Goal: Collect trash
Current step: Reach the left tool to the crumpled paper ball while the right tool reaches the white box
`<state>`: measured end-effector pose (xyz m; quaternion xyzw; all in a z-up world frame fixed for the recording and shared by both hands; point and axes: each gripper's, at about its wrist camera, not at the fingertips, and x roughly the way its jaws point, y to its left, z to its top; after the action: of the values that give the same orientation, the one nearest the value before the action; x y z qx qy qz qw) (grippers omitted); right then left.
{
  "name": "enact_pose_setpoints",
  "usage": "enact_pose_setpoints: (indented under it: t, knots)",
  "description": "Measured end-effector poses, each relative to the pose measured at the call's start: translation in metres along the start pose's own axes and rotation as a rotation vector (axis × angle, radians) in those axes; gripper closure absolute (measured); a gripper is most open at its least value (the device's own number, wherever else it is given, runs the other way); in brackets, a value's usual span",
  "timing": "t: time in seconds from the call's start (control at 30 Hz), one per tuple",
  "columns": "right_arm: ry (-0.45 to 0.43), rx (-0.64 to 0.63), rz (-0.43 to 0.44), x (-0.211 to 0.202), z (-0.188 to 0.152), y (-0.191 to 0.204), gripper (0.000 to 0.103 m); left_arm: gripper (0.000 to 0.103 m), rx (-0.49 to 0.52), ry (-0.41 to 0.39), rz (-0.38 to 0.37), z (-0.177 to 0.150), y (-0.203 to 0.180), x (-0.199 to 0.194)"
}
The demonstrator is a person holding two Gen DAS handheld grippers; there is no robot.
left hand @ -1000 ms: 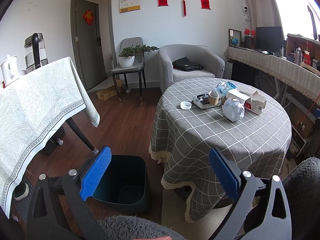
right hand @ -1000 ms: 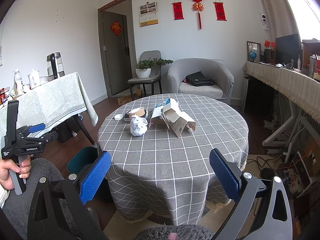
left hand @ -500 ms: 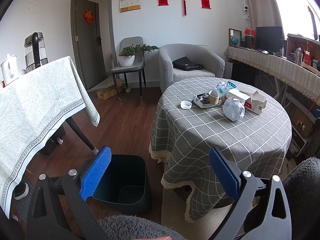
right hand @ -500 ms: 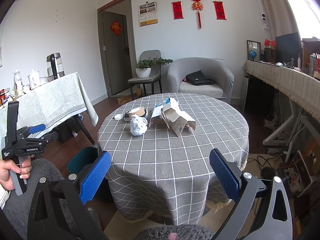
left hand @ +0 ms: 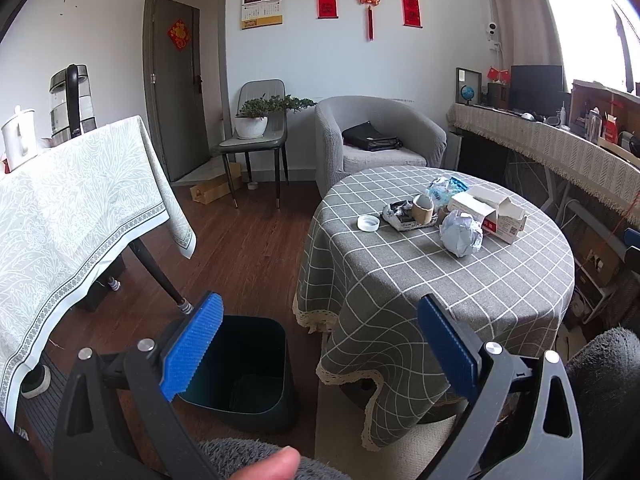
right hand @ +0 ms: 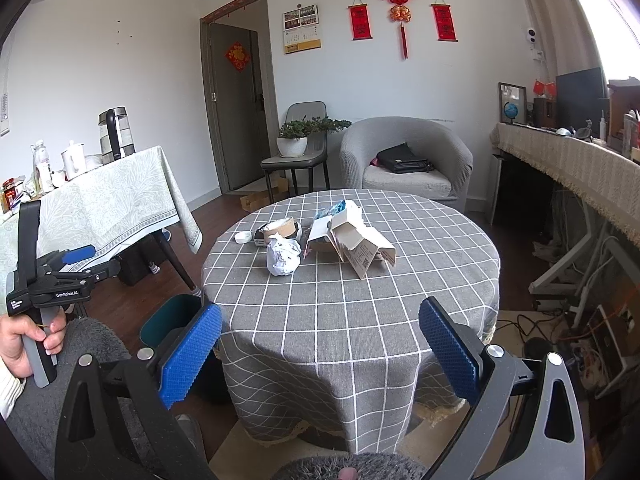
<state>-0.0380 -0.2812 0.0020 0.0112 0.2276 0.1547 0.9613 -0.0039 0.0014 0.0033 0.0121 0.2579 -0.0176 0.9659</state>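
Observation:
Trash lies on the round grey checked table (left hand: 440, 280): a crumpled white paper ball (left hand: 461, 233), an opened cardboard box (left hand: 488, 213), a cardboard tube (left hand: 423, 206), a white lid (left hand: 368, 223) and a blue wrapper (left hand: 446, 188). The paper ball (right hand: 283, 256) and box (right hand: 360, 244) also show in the right wrist view. A dark bin (left hand: 244, 368) stands on the floor left of the table. My left gripper (left hand: 320, 340) is open and empty above the bin. My right gripper (right hand: 320, 344) is open and empty before the table's near edge.
A second table with a pale patterned cloth (left hand: 72, 208) stands to the left, with kettles on it. A chair with a potted plant (left hand: 256, 124) and a grey armchair (left hand: 380, 140) stand at the back. A long cluttered counter (left hand: 560, 148) runs along the right.

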Motion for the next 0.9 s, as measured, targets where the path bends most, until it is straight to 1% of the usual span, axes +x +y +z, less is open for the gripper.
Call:
enact_pose_setpoints:
  t: [0.07, 0.2, 0.3, 0.4, 0.43, 0.5, 0.57, 0.67, 0.73, 0.9]
  knots:
    - [0.012, 0.004, 0.003, 0.003, 0.003, -0.004, 0.003, 0.004, -0.019, 0.004, -0.017, 0.005, 0.002, 0.000]
    - [0.034, -0.005, 0.010, 0.013, 0.013, -0.008, 0.003, 0.004, -0.020, 0.000, -0.020, 0.015, 0.000, 0.004]
    - [0.052, -0.033, 0.017, 0.025, 0.023, -0.009, 0.003, 0.006, -0.031, 0.019, -0.057, 0.020, -0.003, 0.015]
    - [0.065, -0.063, 0.025, 0.037, 0.032, -0.009, 0.003, 0.015, -0.034, 0.046, -0.093, 0.025, -0.012, 0.031]
    - [0.069, -0.071, 0.029, 0.041, 0.035, -0.009, 0.003, 0.018, -0.028, 0.054, -0.101, 0.027, -0.016, 0.038]
    - [0.077, -0.083, 0.038, 0.050, 0.039, -0.010, 0.003, 0.018, -0.009, 0.066, -0.113, 0.031, -0.026, 0.048]
    - [0.085, -0.093, 0.047, 0.059, 0.042, -0.011, 0.003, 0.020, 0.009, 0.078, -0.135, 0.033, -0.036, 0.057]
    - [0.100, -0.095, 0.059, 0.072, 0.043, -0.015, 0.003, 0.021, 0.039, 0.089, -0.153, 0.037, -0.052, 0.070]
    - [0.109, -0.102, 0.059, 0.080, 0.043, -0.016, 0.003, 0.021, 0.060, 0.094, -0.153, 0.039, -0.061, 0.078]
    - [0.118, -0.112, 0.071, 0.098, 0.048, -0.021, 0.003, 0.021, 0.093, 0.108, -0.190, 0.043, -0.084, 0.097]
